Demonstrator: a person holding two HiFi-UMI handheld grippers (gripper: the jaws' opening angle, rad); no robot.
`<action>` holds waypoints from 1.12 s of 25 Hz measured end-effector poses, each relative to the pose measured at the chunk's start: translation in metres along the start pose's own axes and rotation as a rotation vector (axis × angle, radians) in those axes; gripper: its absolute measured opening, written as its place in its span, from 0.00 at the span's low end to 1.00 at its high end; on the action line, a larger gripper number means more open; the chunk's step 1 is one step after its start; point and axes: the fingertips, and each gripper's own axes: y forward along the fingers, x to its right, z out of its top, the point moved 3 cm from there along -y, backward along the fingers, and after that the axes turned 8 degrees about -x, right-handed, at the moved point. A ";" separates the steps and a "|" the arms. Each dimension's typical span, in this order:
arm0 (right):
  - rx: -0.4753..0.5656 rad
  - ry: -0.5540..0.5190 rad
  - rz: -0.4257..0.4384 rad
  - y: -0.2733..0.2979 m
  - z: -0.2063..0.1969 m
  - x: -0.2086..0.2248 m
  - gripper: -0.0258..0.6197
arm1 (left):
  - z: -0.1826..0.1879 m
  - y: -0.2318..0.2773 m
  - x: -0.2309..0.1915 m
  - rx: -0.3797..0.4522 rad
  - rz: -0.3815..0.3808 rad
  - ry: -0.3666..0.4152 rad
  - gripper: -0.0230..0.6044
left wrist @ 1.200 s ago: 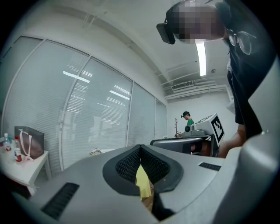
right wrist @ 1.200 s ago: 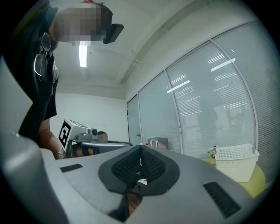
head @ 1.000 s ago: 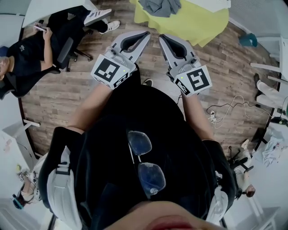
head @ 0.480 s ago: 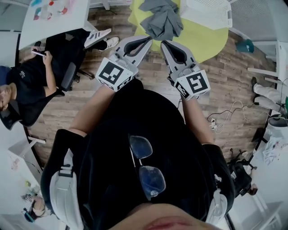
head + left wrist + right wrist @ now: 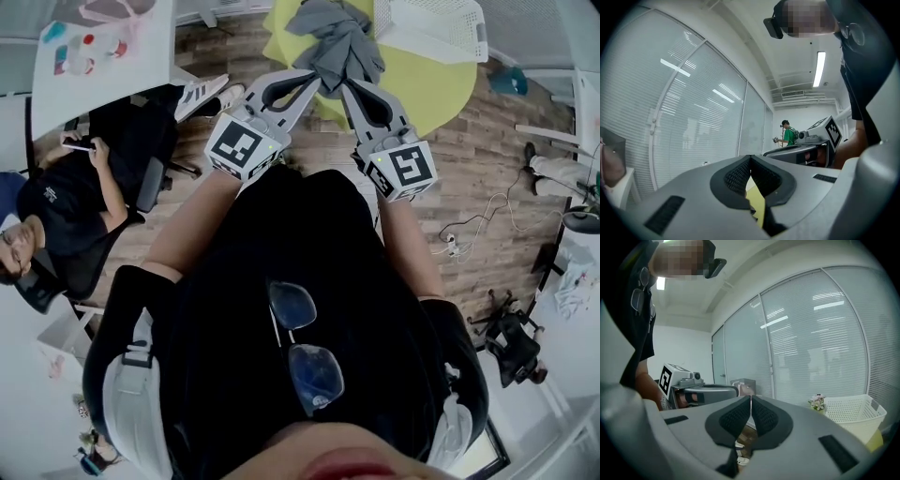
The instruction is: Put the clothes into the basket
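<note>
Grey cloth, a crumpled garment [image 5: 339, 42], lies on the yellow-green table [image 5: 427, 84] and reaches its near edge. The white basket [image 5: 436, 28] stands on that table just beside it. The garment looks soft, light and limp, so pinching a raised fold near its middle seems best. The left gripper [image 5: 310, 77] and right gripper [image 5: 346, 86], at the table's near edge, have their jaws pressed together on nothing.

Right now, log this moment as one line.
left gripper: shut, empty | right gripper: shut, empty | grey clothes: heaped on yellow table | white basket: beside clothes
</note>
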 end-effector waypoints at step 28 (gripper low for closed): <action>-0.197 0.137 -0.019 0.094 -0.066 0.202 0.08 | -0.042 0.172 -0.087 -0.093 0.166 -0.028 0.05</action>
